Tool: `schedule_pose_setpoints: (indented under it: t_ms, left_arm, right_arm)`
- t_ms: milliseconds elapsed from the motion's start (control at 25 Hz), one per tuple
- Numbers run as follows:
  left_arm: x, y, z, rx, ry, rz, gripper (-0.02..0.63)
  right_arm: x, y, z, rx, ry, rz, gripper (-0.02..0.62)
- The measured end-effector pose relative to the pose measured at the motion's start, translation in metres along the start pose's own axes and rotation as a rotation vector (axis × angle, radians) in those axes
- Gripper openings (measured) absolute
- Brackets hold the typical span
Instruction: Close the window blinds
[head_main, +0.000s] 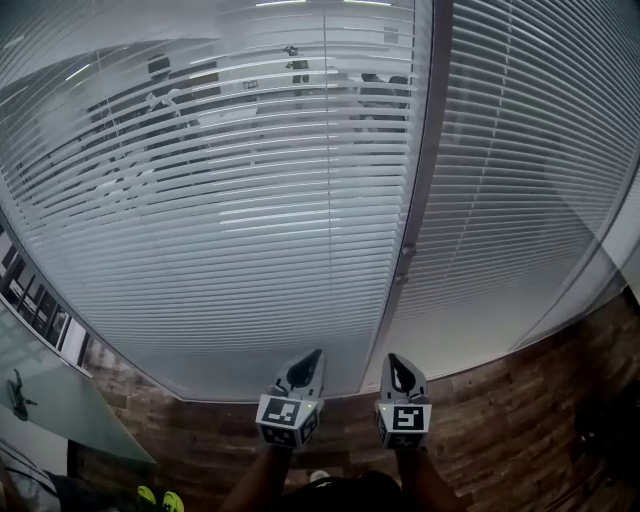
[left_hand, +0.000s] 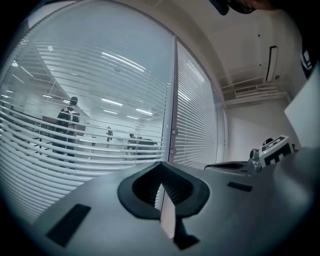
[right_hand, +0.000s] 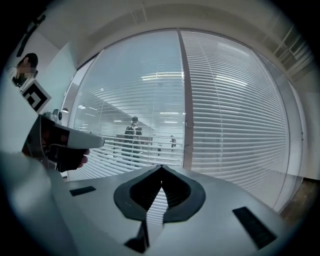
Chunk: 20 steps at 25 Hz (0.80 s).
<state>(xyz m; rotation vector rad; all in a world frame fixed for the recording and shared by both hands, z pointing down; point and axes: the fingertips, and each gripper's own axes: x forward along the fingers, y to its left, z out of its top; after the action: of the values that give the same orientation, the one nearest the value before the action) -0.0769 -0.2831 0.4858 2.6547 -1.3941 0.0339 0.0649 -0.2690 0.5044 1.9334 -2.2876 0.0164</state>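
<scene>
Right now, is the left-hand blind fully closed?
No, the left-hand blind has gaps between its slats; a person behind shows through.

Left of the upright frame post (head_main: 418, 180), the slats of the left blind (head_main: 200, 250) cover the room behind in strips. A standing figure (head_main: 165, 105) there shows only in slices, and the smaller figures (head_main: 298, 68) nearer the post are too small to tell apart. The right blind (head_main: 530, 180), on the post's other side, runs out past the top and right edges. Below the post, both forearms (head_main: 262, 480) are cut off by the bottom edge. Far below and left of the post, a glass tabletop (head_main: 70, 405) is cropped at the corner, and the small dark thing (head_main: 18, 395) on it is unclear.
</scene>
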Motion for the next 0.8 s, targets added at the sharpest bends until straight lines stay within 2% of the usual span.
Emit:
schedule_pose_setpoints:
  t_ms: [160, 440, 600, 800]
  left_arm:
    - [0.014, 0.001, 0.003, 0.009, -0.003, 0.001, 0.0]
    - [0.029, 0.009, 0.013, -0.001, -0.003, 0.07, 0.0]
    - [0.037, 0.015, 0.016, 0.042, -0.009, 0.08, 0.0]
    - [0.054, 0.016, 0.02, 0.043, -0.015, 0.109, 0.0]
  right_arm:
    - [0.013, -0.011, 0.011, 0.008, -0.019, 0.007, 0.002]
    - [0.043, -0.033, 0.029, -0.014, -0.072, 0.067, 0.002]
    - [0.063, -0.041, 0.042, -0.004, -0.102, 0.097, 0.002]
    - [0.086, -0.066, 0.055, -0.005, -0.115, 0.079, 0.002]
